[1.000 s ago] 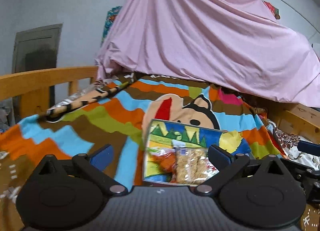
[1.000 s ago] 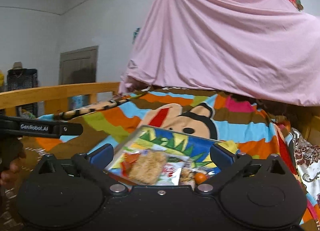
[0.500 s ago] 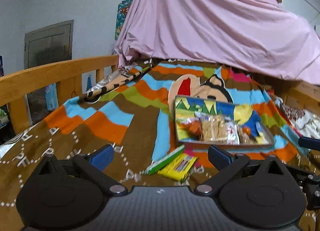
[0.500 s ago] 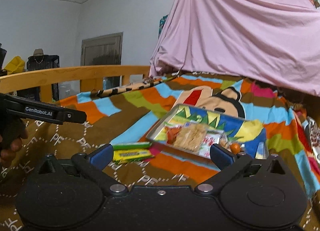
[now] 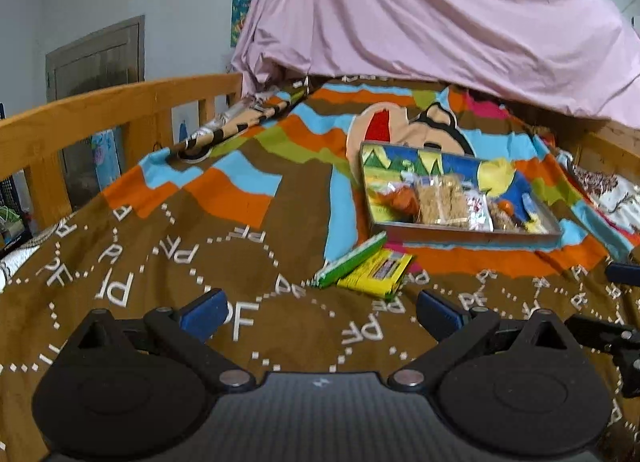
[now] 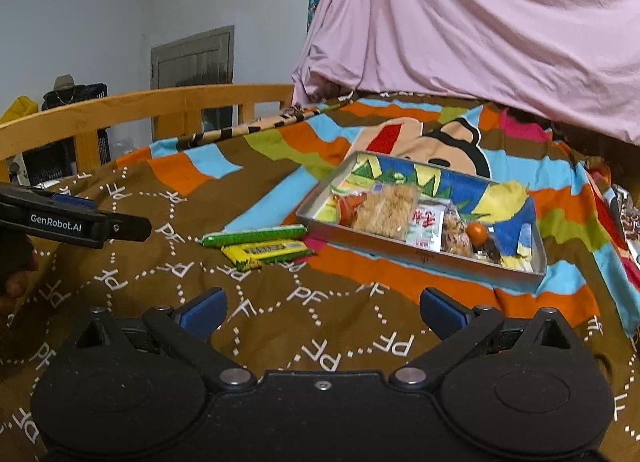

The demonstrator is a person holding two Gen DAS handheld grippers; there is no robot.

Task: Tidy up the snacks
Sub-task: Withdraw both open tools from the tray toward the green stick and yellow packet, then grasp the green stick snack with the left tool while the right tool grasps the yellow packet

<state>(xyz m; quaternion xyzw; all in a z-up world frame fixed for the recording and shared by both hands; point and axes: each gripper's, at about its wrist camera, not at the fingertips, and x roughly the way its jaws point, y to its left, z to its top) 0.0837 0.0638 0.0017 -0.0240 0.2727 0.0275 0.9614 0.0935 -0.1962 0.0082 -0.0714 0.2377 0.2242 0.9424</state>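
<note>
Green and yellow, two loose snack bars on the blanket (image 5: 224, 222): from the left wrist, green stick (image 5: 352, 260) and yellow packet (image 5: 376, 272) lie dead ahead of the left gripper (image 5: 318, 312), released and empty, long axes slanting up-right toward the tray (image 5: 464, 233). From the right wrist, green stick (image 6: 254, 237) and yellow packet (image 6: 266, 253) sit ahead-left of the right gripper (image 6: 322, 312), gaping too, lying crosswise. One tray (image 6: 420, 256), several snacks inside. Left looks nearer.
</note>
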